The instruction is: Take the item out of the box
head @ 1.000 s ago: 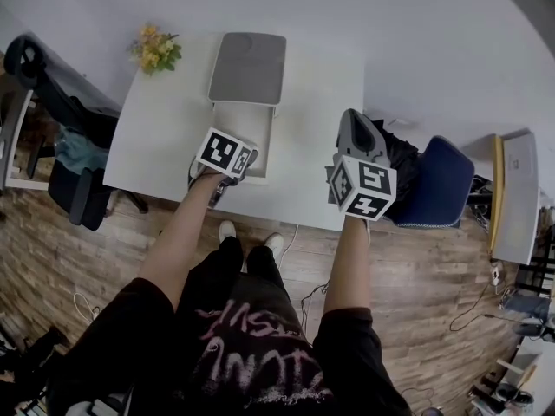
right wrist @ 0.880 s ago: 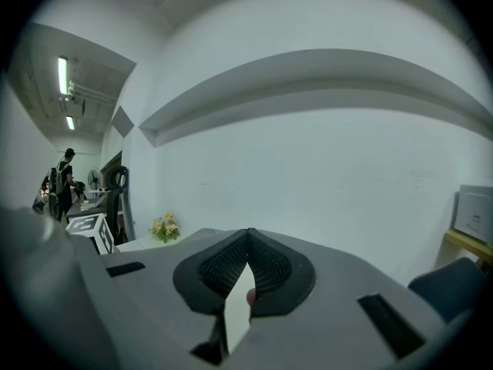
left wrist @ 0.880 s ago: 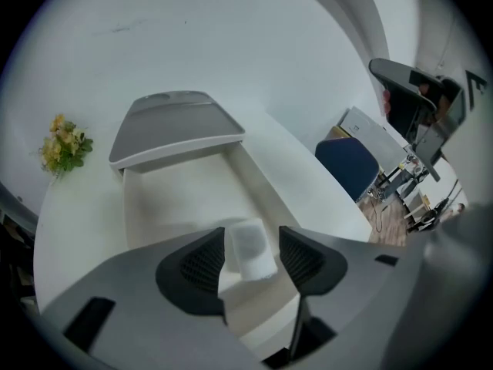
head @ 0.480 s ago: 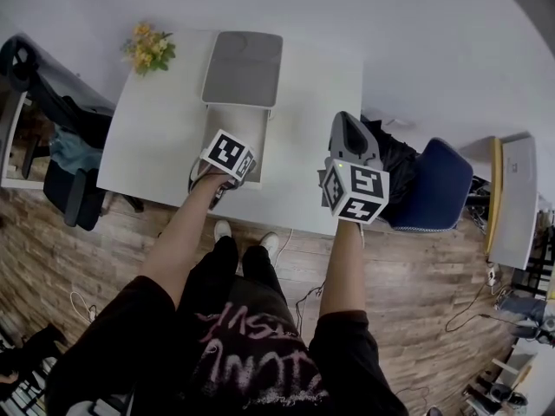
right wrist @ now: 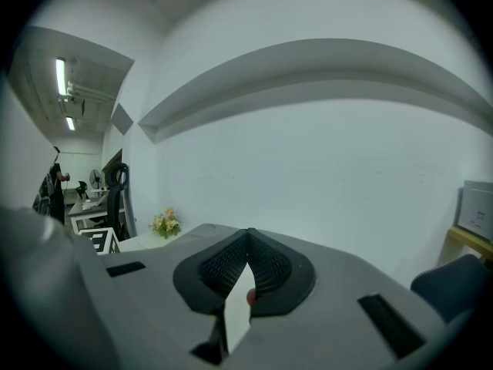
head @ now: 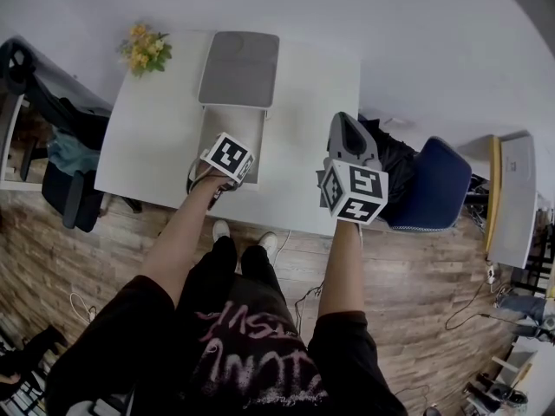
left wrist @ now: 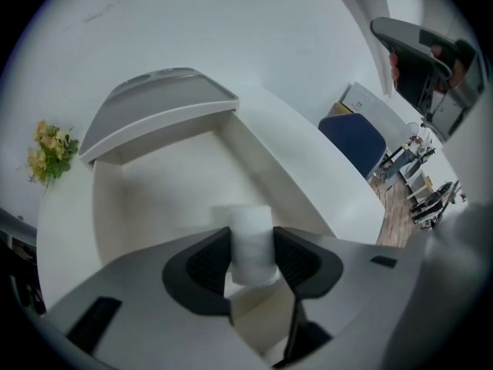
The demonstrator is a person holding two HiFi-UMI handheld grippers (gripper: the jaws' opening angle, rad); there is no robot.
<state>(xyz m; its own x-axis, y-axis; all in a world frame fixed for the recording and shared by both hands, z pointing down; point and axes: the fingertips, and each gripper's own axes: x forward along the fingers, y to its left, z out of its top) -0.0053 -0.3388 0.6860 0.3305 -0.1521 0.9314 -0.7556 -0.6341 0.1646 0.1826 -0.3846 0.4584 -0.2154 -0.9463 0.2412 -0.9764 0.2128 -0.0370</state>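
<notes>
An open white box (head: 251,124) with a raised grey lid (head: 240,68) lies on the white table (head: 308,102). My left gripper (head: 224,165) points steeply down into it. In the left gripper view a small white cylinder (left wrist: 252,226) stands on the floor of the box (left wrist: 154,206). It sits between the two dark pads (left wrist: 202,264) of the left gripper (left wrist: 253,262), which have just been closing and now touch both its sides. My right gripper (head: 349,133) hovers over the table's right edge. Its jaws (right wrist: 248,264) are shut and hold nothing.
A bunch of yellow flowers (head: 143,46) sits at the table's far left corner. A black office chair (head: 52,102) stands left of the table. To the right are a dark bag (head: 395,159) and a blue chair (head: 438,185).
My left gripper has sunk a little further into the box. My right gripper has stayed where it was.
</notes>
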